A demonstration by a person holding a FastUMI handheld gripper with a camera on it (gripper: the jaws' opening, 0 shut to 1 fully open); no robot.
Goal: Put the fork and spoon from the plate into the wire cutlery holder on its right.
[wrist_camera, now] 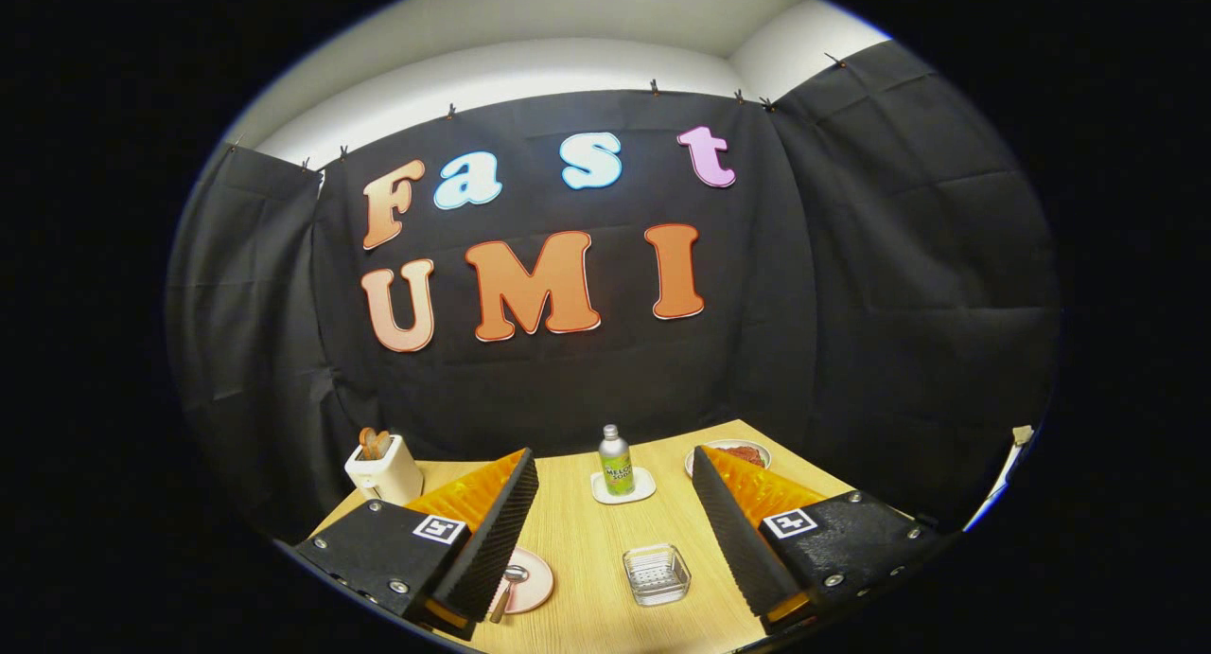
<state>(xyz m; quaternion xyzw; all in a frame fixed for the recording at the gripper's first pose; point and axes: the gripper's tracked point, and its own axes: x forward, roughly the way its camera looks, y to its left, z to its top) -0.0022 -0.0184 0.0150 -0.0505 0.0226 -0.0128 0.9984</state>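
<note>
The gripper hangs above the wooden table, tilted down toward it, its fingers spread wide and grasping nothing. The pink plate lies just beside the left finger, partly hidden by it. On the plate a spoon lies with its bowl pointing away from the gripper and its handle running back under the finger. Right of the plate, between the fingers, stands a small square wire cutlery holder. Beyond it a green can stands upright on a white coaster.
</note>
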